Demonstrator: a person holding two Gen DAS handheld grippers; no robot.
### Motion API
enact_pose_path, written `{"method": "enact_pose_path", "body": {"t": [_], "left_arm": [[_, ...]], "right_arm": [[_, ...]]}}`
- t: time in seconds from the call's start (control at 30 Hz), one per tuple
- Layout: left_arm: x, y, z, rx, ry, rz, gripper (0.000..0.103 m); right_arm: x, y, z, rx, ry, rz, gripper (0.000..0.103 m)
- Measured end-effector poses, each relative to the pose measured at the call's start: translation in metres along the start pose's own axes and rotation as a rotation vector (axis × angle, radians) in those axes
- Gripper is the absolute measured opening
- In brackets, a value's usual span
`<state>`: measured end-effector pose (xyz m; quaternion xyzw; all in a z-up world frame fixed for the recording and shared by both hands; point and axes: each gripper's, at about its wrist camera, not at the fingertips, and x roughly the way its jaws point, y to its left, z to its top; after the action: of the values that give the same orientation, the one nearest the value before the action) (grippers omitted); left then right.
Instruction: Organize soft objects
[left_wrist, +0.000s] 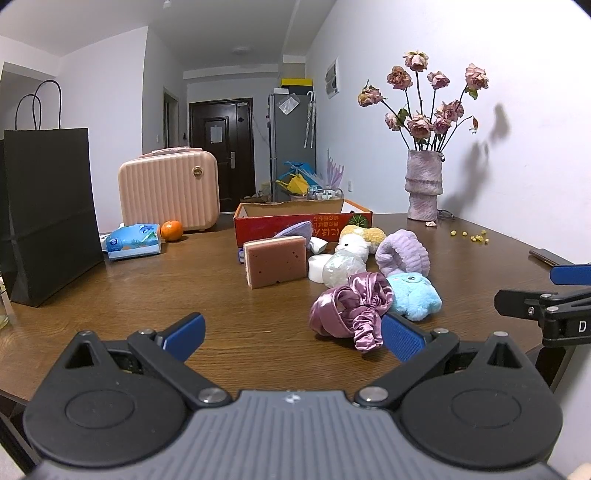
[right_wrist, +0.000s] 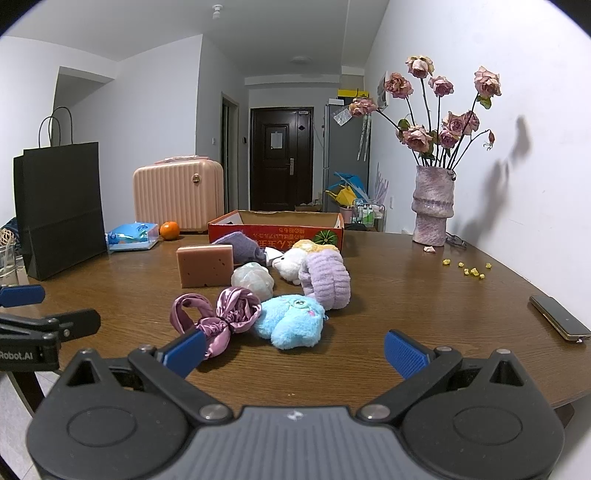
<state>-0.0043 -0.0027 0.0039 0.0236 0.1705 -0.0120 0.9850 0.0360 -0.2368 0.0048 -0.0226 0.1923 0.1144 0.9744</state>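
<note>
A heap of soft things lies mid-table: a pink satin headband (left_wrist: 351, 310) (right_wrist: 218, 312), a blue plush toy (left_wrist: 413, 295) (right_wrist: 290, 321), a lilac fluffy headband (left_wrist: 404, 254) (right_wrist: 325, 277), a white plush (left_wrist: 352, 243) (right_wrist: 291, 264), a brown sponge (left_wrist: 275, 262) (right_wrist: 205, 266) standing on edge, and a pale crumpled bundle (left_wrist: 341, 267) (right_wrist: 253, 278). Behind them stands an open red cardboard box (left_wrist: 303, 221) (right_wrist: 277, 229). My left gripper (left_wrist: 291, 336) is open and holds nothing, its right finger just before the satin headband. My right gripper (right_wrist: 295, 350) is open with nothing in it, just short of the blue plush.
A black paper bag (left_wrist: 51, 214) (right_wrist: 61, 210), a pink case (left_wrist: 168, 188) (right_wrist: 179, 195), a tissue pack (left_wrist: 133, 242) and an orange (left_wrist: 171, 230) stand at the left. A vase of dried roses (left_wrist: 424, 184) (right_wrist: 434, 205) is far right; a phone (right_wrist: 559, 321) lies near the right edge.
</note>
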Motion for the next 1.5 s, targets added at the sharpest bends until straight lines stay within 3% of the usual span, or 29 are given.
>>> {"method": "enact_pose_path", "body": {"t": [1.5], "left_arm": [[-0.0052, -0.0028, 0.0011, 0.0, -0.006, -0.004, 0.103]], "right_arm": [[-0.0032, -0.0009, 0.0005, -0.004, -0.007, -0.003, 0.103]]}}
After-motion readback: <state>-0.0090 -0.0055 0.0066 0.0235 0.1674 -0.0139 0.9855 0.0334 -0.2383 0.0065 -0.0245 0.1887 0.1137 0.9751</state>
